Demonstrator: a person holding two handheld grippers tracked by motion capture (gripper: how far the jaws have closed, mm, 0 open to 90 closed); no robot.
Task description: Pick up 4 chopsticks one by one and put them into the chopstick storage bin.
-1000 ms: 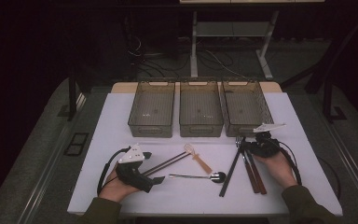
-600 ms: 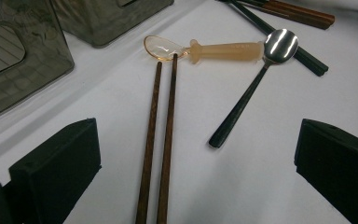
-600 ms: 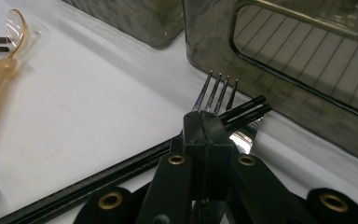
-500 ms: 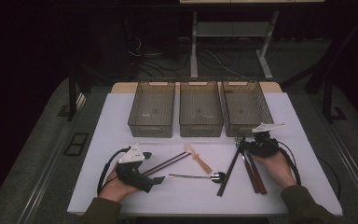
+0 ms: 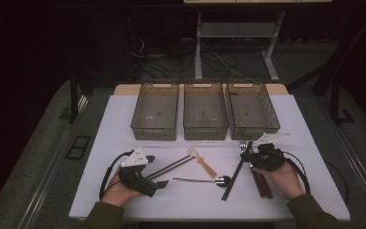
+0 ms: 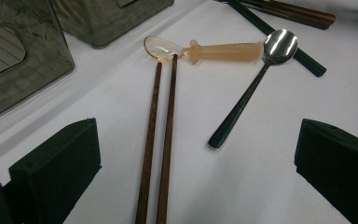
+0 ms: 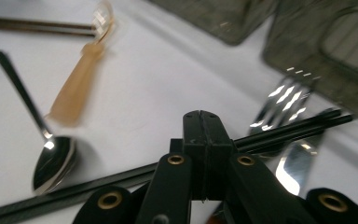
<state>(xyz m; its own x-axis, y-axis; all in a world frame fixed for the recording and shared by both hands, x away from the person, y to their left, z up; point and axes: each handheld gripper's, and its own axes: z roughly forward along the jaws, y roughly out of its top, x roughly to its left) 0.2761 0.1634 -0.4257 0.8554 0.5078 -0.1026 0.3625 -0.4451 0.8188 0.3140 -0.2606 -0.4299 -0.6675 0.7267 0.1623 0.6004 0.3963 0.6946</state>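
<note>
Nearest the camera, the person's 2 hands rest at the front edge of the white table (image 5: pixel 314 119). The left gripper (image 6: pixel 196 154) lies low with its jaws spread wide and nothing between the pads; in its own view the 2 brown chopsticks (image 6: pixel 161 140) run straight up the gap, side by side, untouched. Beside them lies a metal spoon (image 6: pixel 251 88) with a dark handle, its bowl touching the end of a translucent amber spoon (image 6: pixel 205 50).

The right gripper (image 7: pixel 200 116) has its jaws pressed fully together, and no utensil can be seen pinched between the tips. Just past the tips 2 black chopsticks (image 7: pixel 279 133) cross the table at a slant, lying over a silver fork (image 7: pixel 284 105); whether the closed jaws touch the chopsticks cannot be told. In the high view this gripper (image 5: pixel 248 151) sits at the upper end of that cluster, with further brown-handled pieces (image 5: pixel 262 183) under the hand.

Farthest off stand 3 clear bins (image 5: pixel 205 112) in 1 row, all apparently empty.

Judged step: sorting has not begun; the right hand is positioning over the black chopsticks. The next move calls for opening those jaws, straddling both sticks without catching the fork beneath, then closing and lifting toward a bin.
</note>
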